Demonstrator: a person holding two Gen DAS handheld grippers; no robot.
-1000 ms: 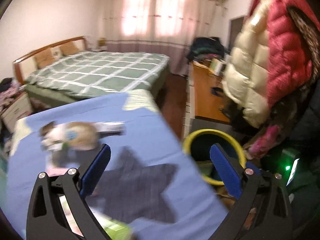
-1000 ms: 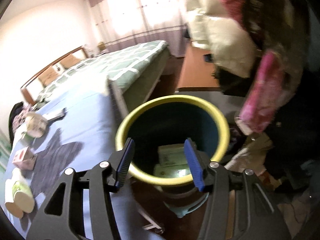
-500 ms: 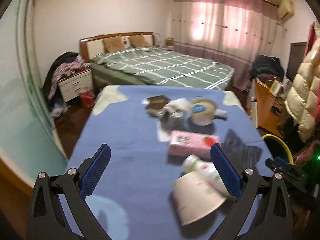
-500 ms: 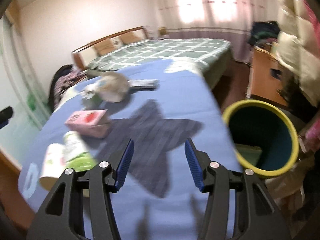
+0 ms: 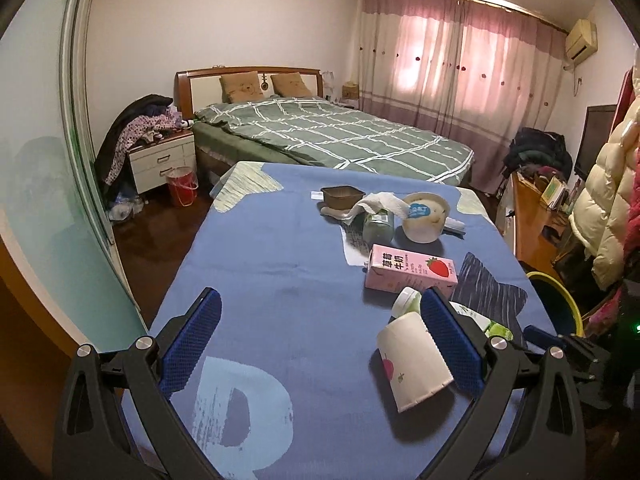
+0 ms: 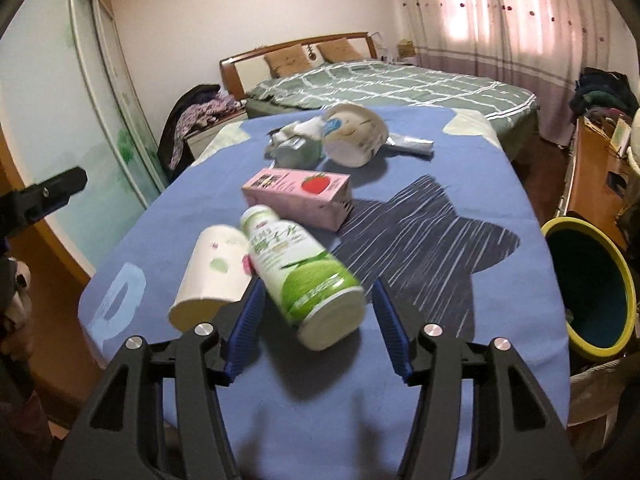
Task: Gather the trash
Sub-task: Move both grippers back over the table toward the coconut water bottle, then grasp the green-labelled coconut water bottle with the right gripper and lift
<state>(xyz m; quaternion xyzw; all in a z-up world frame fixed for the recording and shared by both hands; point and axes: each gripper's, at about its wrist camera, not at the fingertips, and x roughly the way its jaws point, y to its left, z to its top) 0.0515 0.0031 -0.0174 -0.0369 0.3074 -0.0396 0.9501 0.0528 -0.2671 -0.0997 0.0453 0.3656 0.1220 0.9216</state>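
Left gripper (image 5: 320,340) fingers spread wide over the blue-covered worktop (image 5: 260,264), nothing between them. The white paper cup (image 5: 414,364) lies on its side just inside the right-hand finger (image 5: 450,346), contact unclear.

Right gripper (image 6: 318,320) fingers part-open and have just been opening. The green-label bottle (image 6: 304,270) lies on its side with its base between the fingertips; pads not pressing on it. The paper cup lies on the bottle's left, touching it.

Pink strawberry milk carton (image 6: 298,196) lies flat just beyond the bottle. Further back: a tipped white bowl (image 6: 356,134), crumpled tissue (image 5: 378,204), a small brown tray (image 5: 342,196).

Yellow-rimmed bin (image 6: 588,288) stands off the worktop's right edge.
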